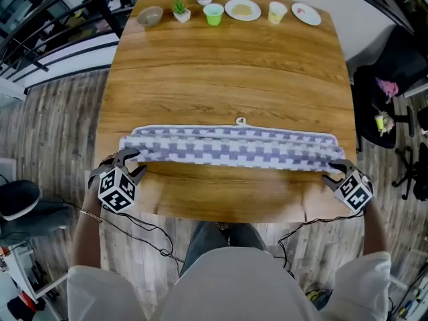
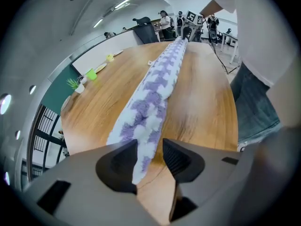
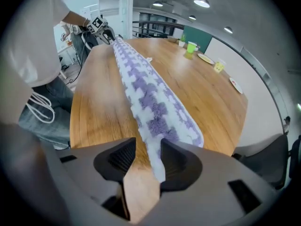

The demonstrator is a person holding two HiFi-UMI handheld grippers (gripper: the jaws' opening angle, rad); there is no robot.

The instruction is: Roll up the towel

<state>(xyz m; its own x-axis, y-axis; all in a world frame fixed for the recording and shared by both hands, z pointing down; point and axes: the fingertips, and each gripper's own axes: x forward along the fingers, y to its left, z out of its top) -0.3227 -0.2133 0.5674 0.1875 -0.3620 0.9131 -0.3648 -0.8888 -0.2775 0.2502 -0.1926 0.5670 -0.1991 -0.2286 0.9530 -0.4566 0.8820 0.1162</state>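
Risk is grip. Left gripper (image 2: pixel 149 144) jaws are part-spread with the towel (image 1: pixel 234 147) end lying between them, not pinched. Right gripper (image 3: pixel 147 144) is the same at the other end. If I roll from here without clamping, I think the ends slip out and the roll slackens. If one side leads, it cones. The towel is purple-white check, a long, loose, flattish roll lying across the near half of the table (image 1: pixel 227 79), one end at each gripper.
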